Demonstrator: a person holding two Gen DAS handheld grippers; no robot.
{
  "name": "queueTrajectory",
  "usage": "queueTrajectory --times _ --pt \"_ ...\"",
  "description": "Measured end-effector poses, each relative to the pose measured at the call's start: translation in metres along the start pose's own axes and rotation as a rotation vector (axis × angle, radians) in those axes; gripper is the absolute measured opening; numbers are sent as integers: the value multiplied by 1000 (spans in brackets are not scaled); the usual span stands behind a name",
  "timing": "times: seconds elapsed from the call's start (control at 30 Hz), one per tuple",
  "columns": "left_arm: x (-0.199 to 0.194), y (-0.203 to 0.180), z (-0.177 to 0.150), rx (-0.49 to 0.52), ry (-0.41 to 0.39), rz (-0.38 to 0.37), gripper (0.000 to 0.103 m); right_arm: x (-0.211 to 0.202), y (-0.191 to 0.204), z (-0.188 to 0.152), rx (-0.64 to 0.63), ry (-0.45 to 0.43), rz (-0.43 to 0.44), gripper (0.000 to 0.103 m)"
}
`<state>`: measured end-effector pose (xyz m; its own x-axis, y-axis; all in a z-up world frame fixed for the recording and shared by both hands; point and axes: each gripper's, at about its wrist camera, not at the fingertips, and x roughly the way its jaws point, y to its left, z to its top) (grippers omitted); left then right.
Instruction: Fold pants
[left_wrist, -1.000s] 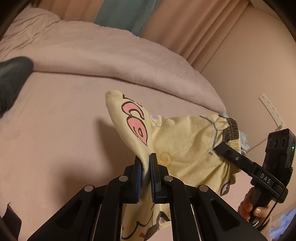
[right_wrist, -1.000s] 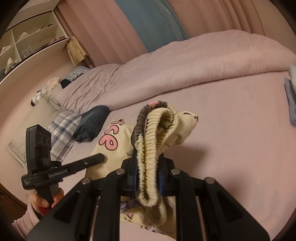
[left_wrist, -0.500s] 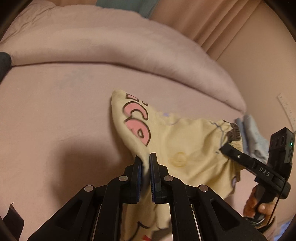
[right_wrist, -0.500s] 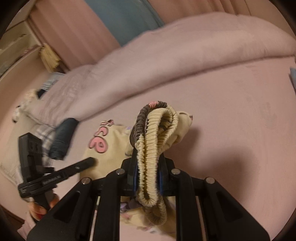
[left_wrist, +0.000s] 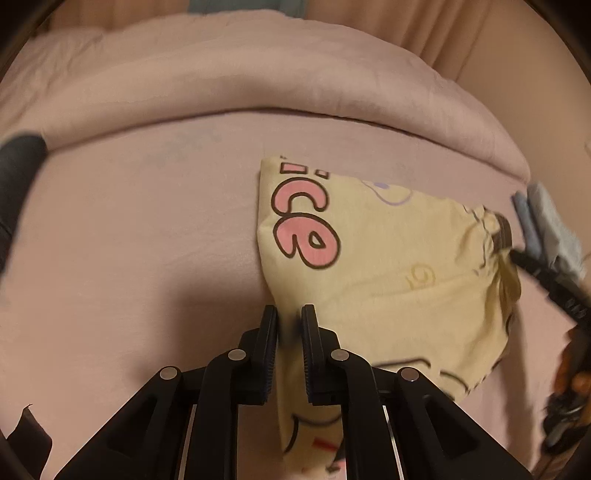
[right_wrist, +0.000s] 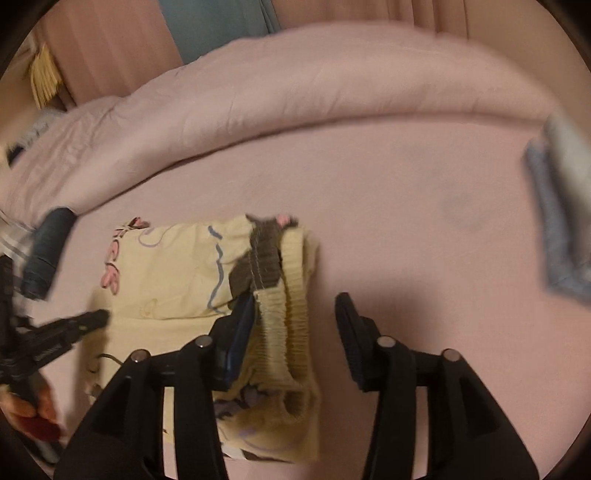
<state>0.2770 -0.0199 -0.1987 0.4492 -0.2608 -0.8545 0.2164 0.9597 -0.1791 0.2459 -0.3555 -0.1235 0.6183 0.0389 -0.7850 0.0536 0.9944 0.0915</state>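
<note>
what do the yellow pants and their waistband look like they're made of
Yellow pants: probably soft matte woven cotton; they drape and crease, and the cartoon print looks flat. Waistband: ribbed elastic knit, judging by its tight gathered ridges, with a brown section.

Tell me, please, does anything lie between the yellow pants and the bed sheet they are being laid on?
Nothing visible does. The yellow pants lie straight on the pink sheet. The dark garment sits off to one side and the blue folded cloth to the other, both clear of the pants.
</note>
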Motion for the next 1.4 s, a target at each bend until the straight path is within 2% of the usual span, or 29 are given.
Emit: queueTrajectory --times 0.07,0.17,0.27,0.4,0.5,0.6,0.63,0.67,0.7,0.73,0.77,0.8,0.9,0.97,1.03,1.1,1.23,1.4 --pt "-10 -8 -7 50 -25 30 10 -24 10 -1 -72 -64 -37 51" --pt "-13 -16 -18 87 -51 41 15 -41 11 -6 -90 -86 45 49" --pt "1 -17 -26 98 -18 55 15 -30 4 -15 -52 -23 120 46" --pt "10 -21 -27 115 -12 77 19 15 -10 -36 -18 137 58 44" --pt "-14 -22 -23 92 -33 72 19 6 -22 -37 51 122 102 46" --pt "-50 -31 -22 116 -91 98 19 -28 -19 -32 40 91 117 46" --pt "-60 -34 -22 121 -105 98 23 -37 -14 -35 26 80 118 46" --pt "-75 -39 -22 128 -128 102 33 -49 -10 -33 10 68 115 47" --pt "-87 -44 -21 131 -145 113 40 -63 -6 -31 -9 55 112 51" --pt "-104 -49 -21 136 -167 118 53 -77 -1 -29 -29 42 111 54" --pt "-114 -53 -22 139 -180 117 60 -88 3 -27 -47 30 106 61" --pt "-129 -59 -22 145 -196 123 62 -102 9 -25 -69 16 99 66" --pt "-156 -73 -20 165 -223 132 64 -137 25 -23 -130 -21 76 69" --pt "-179 -82 -20 170 -239 142 71 -158 33 -22 -161 -37 65 70" --pt "-190 -86 -20 166 -256 137 75 -171 41 -20 -170 -47 60 76" --pt "-209 -92 -22 162 -268 153 75 -189 46 -18 -173 -63 60 92" --pt "-229 -99 -23 124 -249 146 84 -221 54 -17 -168 -114 44 95" --pt "-247 -110 -20 109 -233 176 85 -249 57 -13 -177 -127 30 100"
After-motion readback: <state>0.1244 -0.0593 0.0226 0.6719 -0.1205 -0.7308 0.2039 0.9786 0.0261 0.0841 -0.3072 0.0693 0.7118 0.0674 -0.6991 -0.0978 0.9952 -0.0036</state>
